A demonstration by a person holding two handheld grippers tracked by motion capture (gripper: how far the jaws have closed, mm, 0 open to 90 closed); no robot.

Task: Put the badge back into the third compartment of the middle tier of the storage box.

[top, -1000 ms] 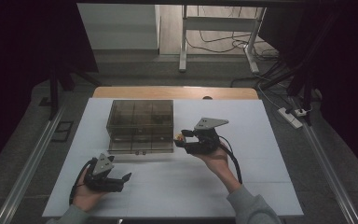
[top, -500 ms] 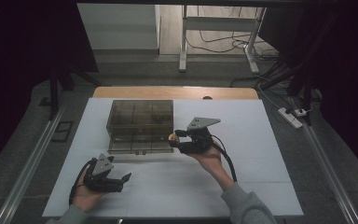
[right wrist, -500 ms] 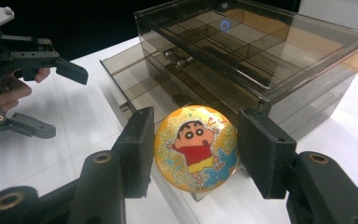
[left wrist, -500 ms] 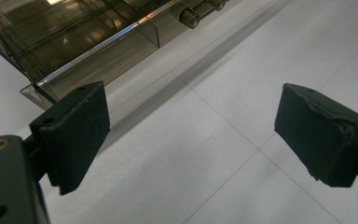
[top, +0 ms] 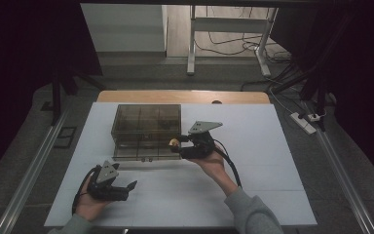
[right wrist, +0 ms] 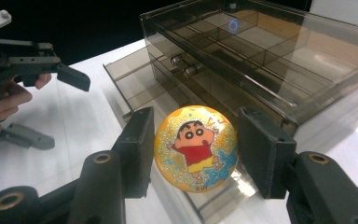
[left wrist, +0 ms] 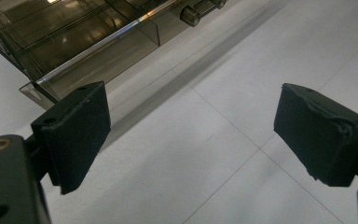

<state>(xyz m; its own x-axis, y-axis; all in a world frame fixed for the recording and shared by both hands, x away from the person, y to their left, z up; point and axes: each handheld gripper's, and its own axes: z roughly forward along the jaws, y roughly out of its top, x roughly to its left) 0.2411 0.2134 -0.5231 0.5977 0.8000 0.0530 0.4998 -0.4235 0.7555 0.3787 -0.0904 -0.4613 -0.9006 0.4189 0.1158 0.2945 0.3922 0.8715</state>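
Round badge [right wrist: 196,148] carried toward the smoked drawer box [top: 147,126], not yet placed.

Badge is clamped edge-on between the pads of the right gripper [top: 175,144], just off the box's near-right corner, above the table [top: 272,161]. It is a disc, so no long axis; its printed face is turned toward the gripper camera, figure upright. The bottom drawer [right wrist: 135,77] looks pulled out; next move is judged to call for bringing the badge over an open compartment, then releasing. Left gripper [top: 126,187] is held near-left over the table, jaws spread wide, nothing between them.
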